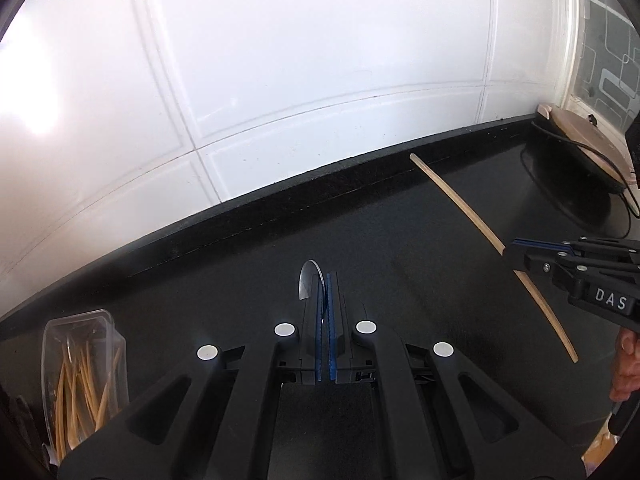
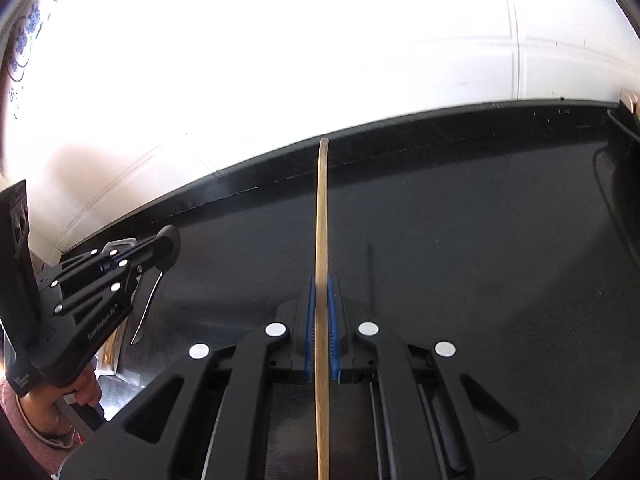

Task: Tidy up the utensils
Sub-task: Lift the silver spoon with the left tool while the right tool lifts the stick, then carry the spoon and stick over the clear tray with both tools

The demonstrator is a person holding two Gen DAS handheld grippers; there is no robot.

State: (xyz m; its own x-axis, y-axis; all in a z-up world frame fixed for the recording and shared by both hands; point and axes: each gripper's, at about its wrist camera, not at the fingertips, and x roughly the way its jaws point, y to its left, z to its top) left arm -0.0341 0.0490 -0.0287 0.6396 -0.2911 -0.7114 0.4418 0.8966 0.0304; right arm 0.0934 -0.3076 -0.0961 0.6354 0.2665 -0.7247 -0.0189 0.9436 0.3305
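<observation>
Black countertop point(image 1: 240, 280) runs from near to far until it meets a white tiled wall point(image 1: 280, 80). Over it, the left gripper point(image 1: 325, 312) has its blue-lined jaws pressed together on a metal spoon point(image 1: 310, 284), whose bowl sticks out past the fingertips, edge-on and a little to the left of them. From the right wrist view the same spoon point(image 2: 146, 312) hangs below the left gripper point(image 2: 160, 252), its thin handle trailing down toward the near left.

The right gripper point(image 2: 322, 320) is clamped on a wooden chopstick point(image 2: 321, 220), which runs straight out between the pads toward the far wall and also extends back under the gripper body. In the left wrist view that chopstick point(image 1: 460, 204) reads as a long pale stick slanting from the far centre to the near right, passing through the right gripper point(image 1: 516, 254) (the lettering "DAS" shows on its side). Part of a hand point(image 1: 626, 364) shows below it at the right edge.

At the near left stands a clear plastic container point(image 1: 86, 380) holding a bundle of pale wooden sticks point(image 1: 80, 396). In the far right corner sits a flat pinkish device point(image 1: 580, 140) with a black cable point(image 1: 560, 184) curling along the counter.
</observation>
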